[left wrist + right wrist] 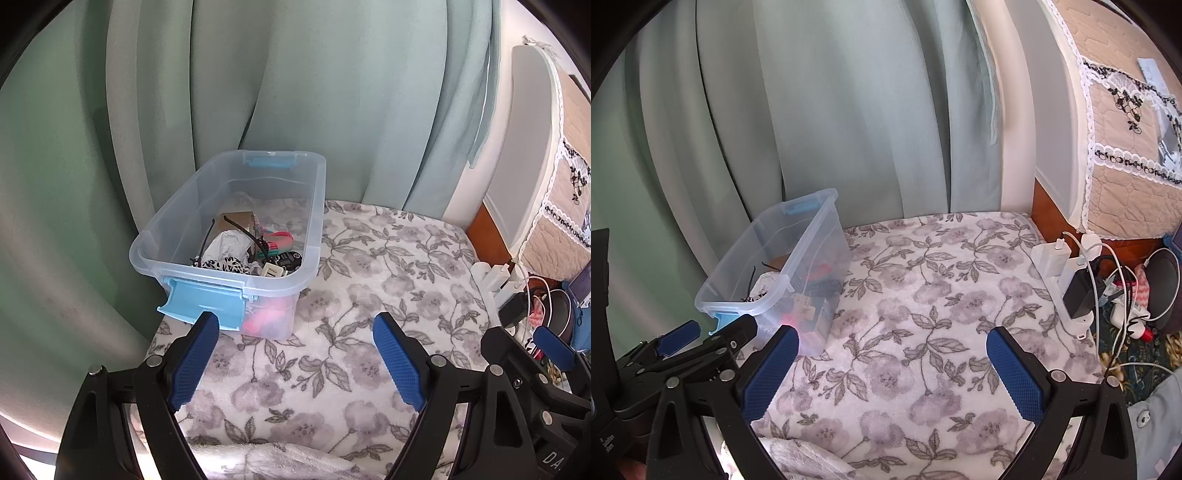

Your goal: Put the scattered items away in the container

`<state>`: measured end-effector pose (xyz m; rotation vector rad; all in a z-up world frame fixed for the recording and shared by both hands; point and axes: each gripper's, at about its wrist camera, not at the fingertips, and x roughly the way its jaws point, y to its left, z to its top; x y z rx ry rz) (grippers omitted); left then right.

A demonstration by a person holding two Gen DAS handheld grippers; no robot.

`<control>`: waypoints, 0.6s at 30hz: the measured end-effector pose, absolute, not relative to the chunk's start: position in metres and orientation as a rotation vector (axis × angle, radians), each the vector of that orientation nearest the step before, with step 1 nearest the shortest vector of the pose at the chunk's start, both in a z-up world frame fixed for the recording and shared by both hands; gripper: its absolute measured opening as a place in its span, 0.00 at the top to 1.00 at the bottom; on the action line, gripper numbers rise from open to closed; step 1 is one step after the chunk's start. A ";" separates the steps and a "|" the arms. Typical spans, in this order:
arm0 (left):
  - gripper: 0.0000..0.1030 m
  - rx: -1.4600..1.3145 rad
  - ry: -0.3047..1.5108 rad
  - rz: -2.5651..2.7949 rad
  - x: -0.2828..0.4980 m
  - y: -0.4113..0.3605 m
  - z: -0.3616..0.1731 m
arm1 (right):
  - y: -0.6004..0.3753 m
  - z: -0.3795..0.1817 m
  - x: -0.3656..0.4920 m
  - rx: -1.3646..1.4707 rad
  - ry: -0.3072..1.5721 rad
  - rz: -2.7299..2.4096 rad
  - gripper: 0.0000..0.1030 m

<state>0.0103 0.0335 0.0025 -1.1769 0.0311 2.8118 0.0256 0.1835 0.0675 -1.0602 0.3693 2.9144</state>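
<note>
Blue-padded and spread wide with nothing between the pads, the left tool (295,325) and right tool (892,339) hover side by side over the near edge of a blanket (369,295) printed with grey flowers. Further along the blanket's left edge, the clear bin (314,229) sits lidless, its blue latch (203,302) facing the left tool. Inside lie sunglasses (236,229), crumpled white paper (229,243), a spotted cloth (225,264) and a white plug (273,272). Chargers (1071,280) crowd beyond the right edge. Green curtains (295,92) hang behind.
</note>
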 end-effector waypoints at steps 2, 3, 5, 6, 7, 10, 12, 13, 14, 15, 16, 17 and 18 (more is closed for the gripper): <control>0.16 -1.175 0.034 2.817 0.011 0.034 0.003 | 0.184 0.067 0.026 -1.059 0.371 2.917 0.00; 0.16 -1.171 0.036 2.820 0.012 0.034 0.004 | 0.184 0.068 0.026 -1.058 0.371 2.919 0.00; 0.16 -1.164 0.038 2.826 0.013 0.034 0.006 | 0.184 0.068 0.026 -1.057 0.370 2.921 0.00; 0.16 -1.162 0.038 2.828 0.013 0.034 0.006 | 0.184 0.069 0.026 -1.054 0.369 2.922 0.00; 0.16 -1.162 0.037 2.828 0.013 0.034 0.006 | 0.184 0.069 0.026 -1.052 0.367 2.922 0.00; 0.16 -1.161 0.039 2.829 0.013 0.033 0.007 | 0.183 0.070 0.027 -1.050 0.365 2.922 0.00; 0.16 -1.155 0.042 2.833 0.013 0.033 0.007 | 0.183 0.070 0.027 -1.048 0.364 2.922 0.00; 0.16 -1.150 0.044 2.836 0.014 0.033 0.007 | 0.183 0.070 0.027 -1.048 0.363 2.922 0.00; 0.16 -1.147 0.043 2.837 0.015 0.032 0.008 | 0.183 0.070 0.028 -1.046 0.360 2.922 0.00; 0.16 -1.147 0.039 2.836 0.015 0.032 0.008 | 0.182 0.071 0.028 -1.044 0.358 2.922 0.00; 0.16 -1.148 0.033 2.835 0.016 0.032 0.008 | 0.182 0.071 0.029 -1.041 0.357 2.923 0.00; 0.16 -1.148 0.030 2.836 0.016 0.032 0.008 | 0.181 0.071 0.030 -1.038 0.356 2.925 0.00; 0.16 -1.146 0.033 2.836 0.016 0.031 0.008 | 0.180 0.071 0.030 -1.037 0.357 2.924 0.00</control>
